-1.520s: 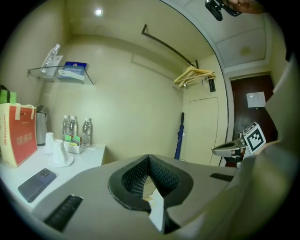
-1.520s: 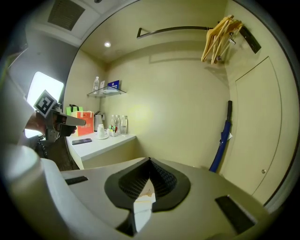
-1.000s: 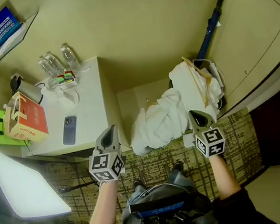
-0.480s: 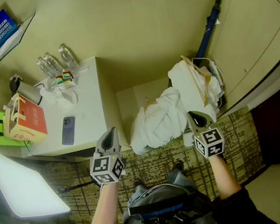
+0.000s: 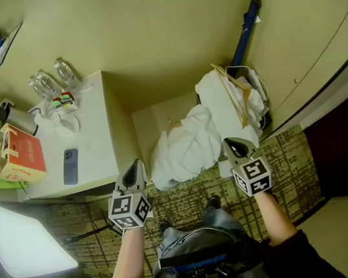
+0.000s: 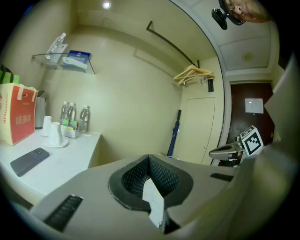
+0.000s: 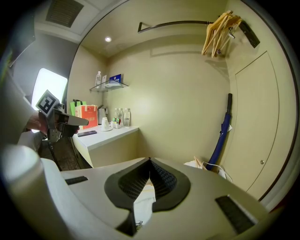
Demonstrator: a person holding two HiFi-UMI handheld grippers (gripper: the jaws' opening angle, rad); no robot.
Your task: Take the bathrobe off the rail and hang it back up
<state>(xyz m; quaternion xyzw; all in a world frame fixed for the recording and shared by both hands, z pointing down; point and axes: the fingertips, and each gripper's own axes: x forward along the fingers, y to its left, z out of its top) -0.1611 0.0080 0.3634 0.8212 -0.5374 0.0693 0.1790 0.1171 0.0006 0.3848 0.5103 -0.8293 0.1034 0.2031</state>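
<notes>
Both tools are clenched on nothing. The left tool (image 5: pixel 137 166) and the right tool (image 5: pixel 228 143) are pointing forward in the lower middle of the head view, and each tool's own view is showing its ribbed black pads meeting in a point with nothing pinched between them.

Only the head view is showing the bathrobe (image 5: pixel 185 146). It is lying off the rail as a crumpled white heap of soft cloth at the centre of the frame, between the two tool tips and beyond them, just beside the white table (image 5: pixel 97 147). A second white heap is sitting just beyond it with a pale wooden piece across it, and what that heap is cannot be told.

Only the tool views are showing the rail (image 7: pixel 173 22), a thin dark bar running across the top of the frame, with wooden hangers (image 7: pixel 219 29) dangling at its right end.

A blue umbrella (image 5: pixel 246 24) is leaning in the corner by the door (image 5: pixel 311 35). A dark phone (image 5: pixel 70 167), a red carton (image 5: pixel 19 153) and clear water bottles (image 5: pixel 52 81) are standing on the table. A glass shelf (image 6: pixel 63 60) is being cut off at the head view's upper left. Patterned carpet (image 5: pixel 294 155) is covering the floor.

A white scrap is showing in the slot under each pair of pads, too blurred to name.
</notes>
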